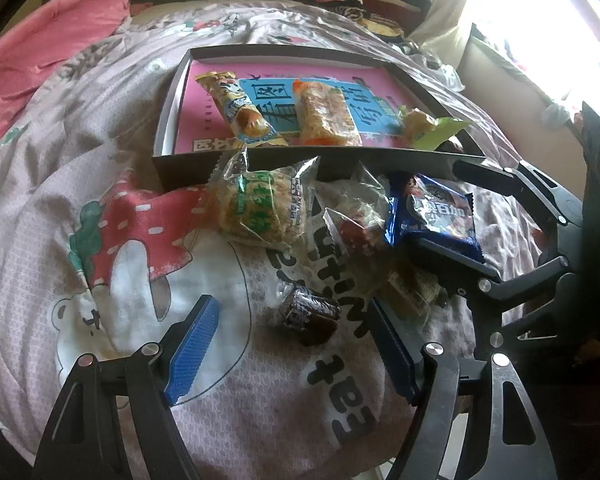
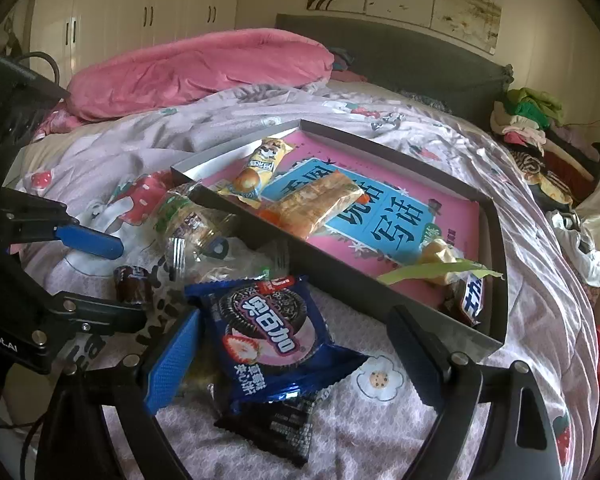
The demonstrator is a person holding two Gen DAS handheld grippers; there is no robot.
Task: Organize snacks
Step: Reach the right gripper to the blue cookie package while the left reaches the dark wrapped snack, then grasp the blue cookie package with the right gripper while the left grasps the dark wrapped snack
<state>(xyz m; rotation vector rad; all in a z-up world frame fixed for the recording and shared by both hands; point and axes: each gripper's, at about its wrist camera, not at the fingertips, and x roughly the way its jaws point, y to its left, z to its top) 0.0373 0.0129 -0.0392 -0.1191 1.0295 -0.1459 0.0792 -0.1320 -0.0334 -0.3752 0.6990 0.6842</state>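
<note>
My left gripper (image 1: 296,344) hangs open over the bedspread, its blue pads either side of a small dark-wrapped chocolate snack (image 1: 308,316) without touching it. In the right wrist view my right gripper (image 2: 296,356) is open around a blue cookie pack (image 2: 272,336) lying on the bed, pads clear of it. In the left wrist view the same cookie pack (image 1: 436,216) lies between the right gripper's fingers (image 1: 452,256). A dark tray (image 1: 300,160) (image 2: 360,280) lined with a pink book holds a yellow pack (image 1: 240,108), an orange pack (image 1: 324,116) and a green-wrapped snack (image 1: 428,124).
A clear pack of green-labelled crackers (image 1: 260,208) and other clear-wrapped snacks (image 1: 360,220) lie against the tray's near wall. A pink duvet (image 2: 196,68) is heaped at the bed's far side. Folded clothes (image 2: 524,120) are piled beside the headboard.
</note>
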